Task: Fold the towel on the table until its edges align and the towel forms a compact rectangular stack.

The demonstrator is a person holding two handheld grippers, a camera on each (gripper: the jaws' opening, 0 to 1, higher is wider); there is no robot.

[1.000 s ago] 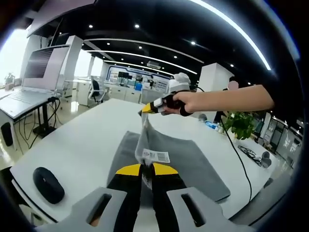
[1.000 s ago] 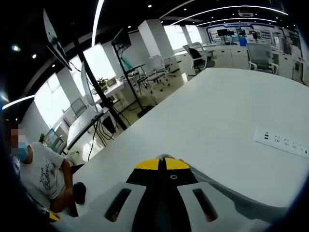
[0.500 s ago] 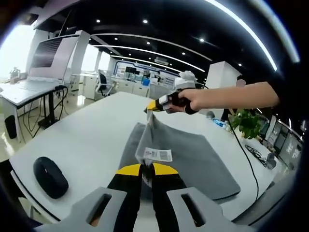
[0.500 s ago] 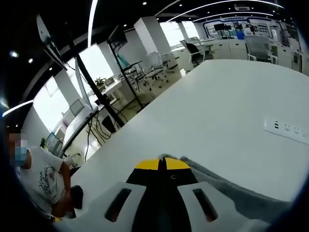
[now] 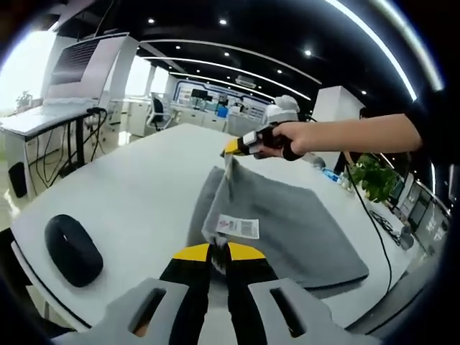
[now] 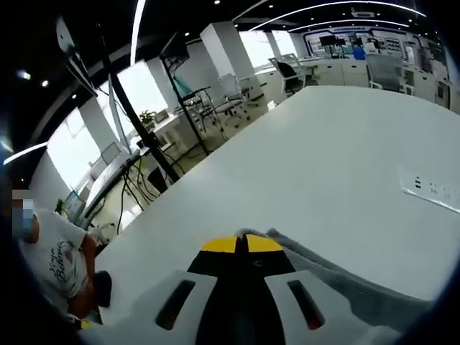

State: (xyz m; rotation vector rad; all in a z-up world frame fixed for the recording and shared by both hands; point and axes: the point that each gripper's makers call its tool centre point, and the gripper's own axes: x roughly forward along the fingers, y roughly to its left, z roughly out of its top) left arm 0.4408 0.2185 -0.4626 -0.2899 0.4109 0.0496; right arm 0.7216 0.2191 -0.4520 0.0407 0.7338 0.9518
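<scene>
Where the white table point(image 5: 129, 194) runs away from the camera in the left gripper view, the grey towel point(image 5: 302, 230) lies spread on it, with one long edge lifted clear of the surface between two grip points. The left gripper point(image 5: 219, 251) closes its yellow-tipped jaws on the near corner of that edge, so the cloth rises straight out of the narrow slit between the tips; a white label point(image 5: 238, 227) (printed, text too small to read) hangs on the fold just beyond them. At the far end of the raised edge the right gripper point(image 5: 231, 149), held in the person's hand point(image 5: 291, 138), pinches the other corner, and the towel sags in a shallow ridge between the two. The rest of the cloth stays flat on the table to the right of the ridge. A black computer mouse point(image 5: 72, 249) rests on the table well apart from the towel, toward the near left edge. A potted plant point(image 5: 371, 177) stands beyond the table's far right side.

In the right gripper view, the right gripper point(image 6: 240, 243) shows its jaws pressed together, with grey towel point(image 6: 338, 284) emerging just beside the tips and trailing off to the lower right over the table point(image 6: 302, 165). A white power strip point(image 6: 431, 190) lies on the table near the right rim. A seated person point(image 6: 54, 262) in a white shirt appears at the lower left.
</scene>
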